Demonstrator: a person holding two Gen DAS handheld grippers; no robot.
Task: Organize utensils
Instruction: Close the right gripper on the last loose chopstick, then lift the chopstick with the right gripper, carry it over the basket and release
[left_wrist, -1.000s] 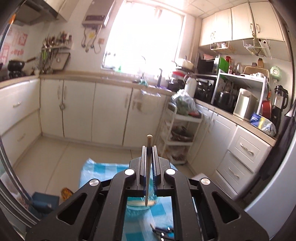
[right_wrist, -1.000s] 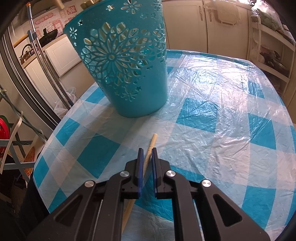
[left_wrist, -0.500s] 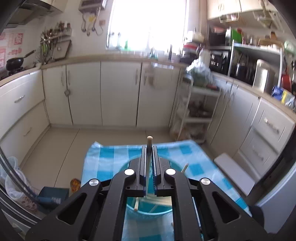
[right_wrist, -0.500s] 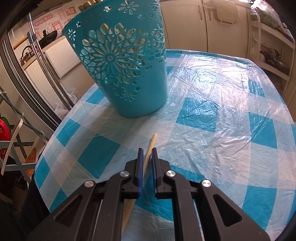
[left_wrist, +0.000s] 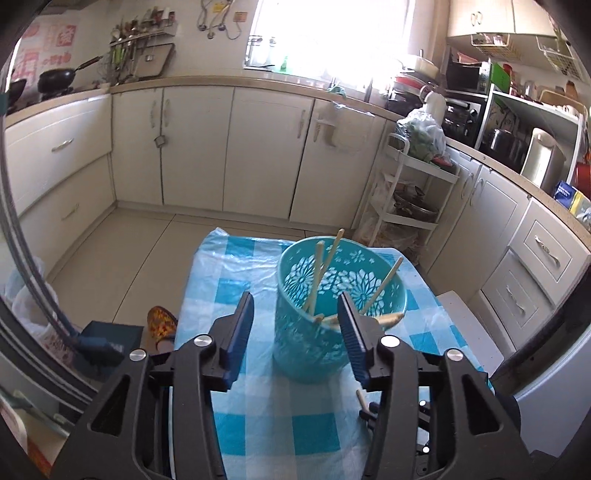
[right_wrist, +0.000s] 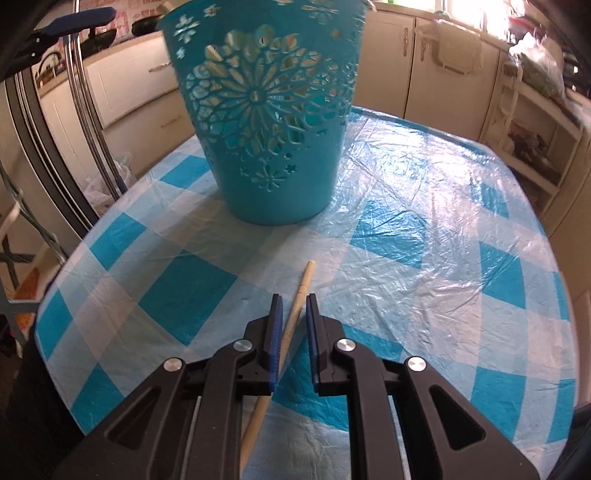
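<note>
A kitchen counter (right_wrist: 424, 236), dressed in a blue-and-white checked cloth under clear plastic, is carrying the scene. A turquoise cut-out basket (left_wrist: 332, 295) is standing upright on it, already holding several wooden chopsticks (left_wrist: 321, 273) that are leaning loosely against its rim. The left tongs (left_wrist: 295, 317) are hovering above and just short of the basket, angled downward, their jaws opening and standing wide with nothing between them.

One last chopstick (right_wrist: 295, 317) is lying flat on the cloth, near the basket's foot but apart from it. The right tongs (right_wrist: 293, 321) are pointing steeply down over it, jaws narrow and just opening; the stick is running between the pads, close to the left one, and a clamped grip does not appear to be in place.

The chopstick is looking light, stiff and smooth, likely to roll or pivot on the slick plastic if nudged sideways. A squeeze across its width near the middle, or slightly toward the thicker end, is seeming the safest hold, since a pinch near the tip could be letting it swing. The basket itself is looking light enough to tip if bumped.
</note>
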